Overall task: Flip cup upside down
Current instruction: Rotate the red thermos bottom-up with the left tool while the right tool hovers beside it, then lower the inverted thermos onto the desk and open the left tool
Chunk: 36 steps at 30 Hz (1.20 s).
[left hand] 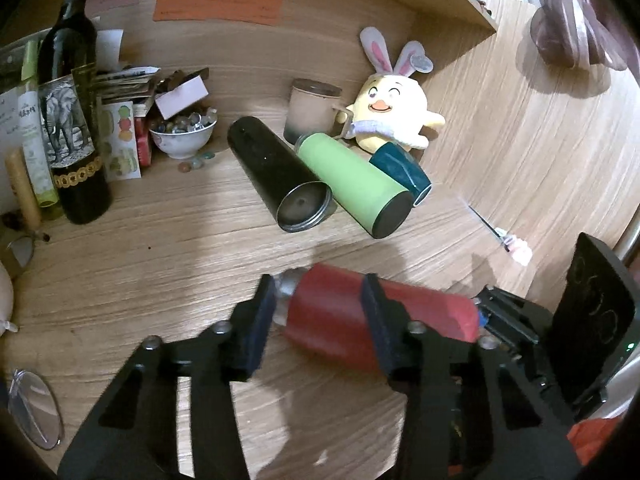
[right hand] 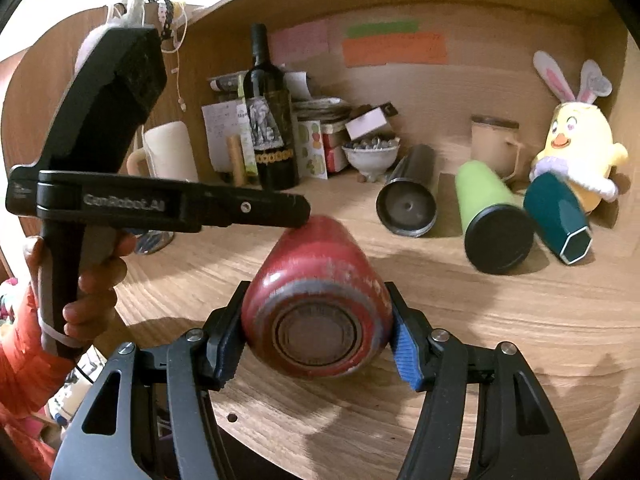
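Observation:
A red cup with a silver neck is held on its side above the wooden desk. In the left wrist view my left gripper straddles its upper part, the two fingers on either side, touching it. In the right wrist view my right gripper is shut on the red cup near its round metal base, which faces the camera. The left gripper shows there from the side, its tip on the cup's far end. The right gripper shows at the cup's right end in the left wrist view.
On the desk lie a black tumbler, a green tumbler and a dark teal cup. Behind stand a beige mug, a yellow plush chick, a bowl of marbles and a wine bottle.

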### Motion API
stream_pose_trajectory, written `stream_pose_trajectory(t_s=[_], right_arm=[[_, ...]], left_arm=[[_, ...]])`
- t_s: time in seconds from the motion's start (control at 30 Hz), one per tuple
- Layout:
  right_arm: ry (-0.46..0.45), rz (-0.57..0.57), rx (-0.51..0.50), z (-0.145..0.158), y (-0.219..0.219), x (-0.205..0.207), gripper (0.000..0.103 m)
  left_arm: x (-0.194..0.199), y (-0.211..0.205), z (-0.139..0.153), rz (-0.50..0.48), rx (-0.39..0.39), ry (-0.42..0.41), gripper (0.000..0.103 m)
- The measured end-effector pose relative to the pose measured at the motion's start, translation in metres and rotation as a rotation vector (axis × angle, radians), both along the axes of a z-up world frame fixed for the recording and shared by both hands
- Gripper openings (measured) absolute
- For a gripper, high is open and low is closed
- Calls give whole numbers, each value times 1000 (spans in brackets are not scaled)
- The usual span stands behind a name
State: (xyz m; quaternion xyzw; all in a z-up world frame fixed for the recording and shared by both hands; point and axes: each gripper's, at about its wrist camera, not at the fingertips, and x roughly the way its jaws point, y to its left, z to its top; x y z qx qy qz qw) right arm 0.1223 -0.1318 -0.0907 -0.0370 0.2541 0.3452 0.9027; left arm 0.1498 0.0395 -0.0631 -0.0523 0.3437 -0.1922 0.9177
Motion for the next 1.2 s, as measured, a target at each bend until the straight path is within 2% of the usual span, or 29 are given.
stream_pose_trajectory(t_s=[0.07, 0.17, 0.57, 0.73, 0.87, 1.2], right_arm=[[-12, -4, 1, 4, -1, -1, 59], [-34, -6, 4, 11, -2, -4, 59], [-102, 7, 1, 33, 9, -5, 59], [-95, 10, -1, 35, 18, 4, 59], [-93, 7, -9, 35, 27, 12, 59], [-79, 10, -15, 33, 39, 23, 59]], left_arm=[[-1, 1, 0, 0, 4, -2, 32], [-3, 3, 1, -3, 8, -6, 29], [-5, 11, 4, -16, 13, -2, 29], [-11, 22, 31, -27, -29, -56, 29], [-15, 21, 53, -30, -26, -109, 29], [-4, 17, 55, -23, -17, -103, 29]])
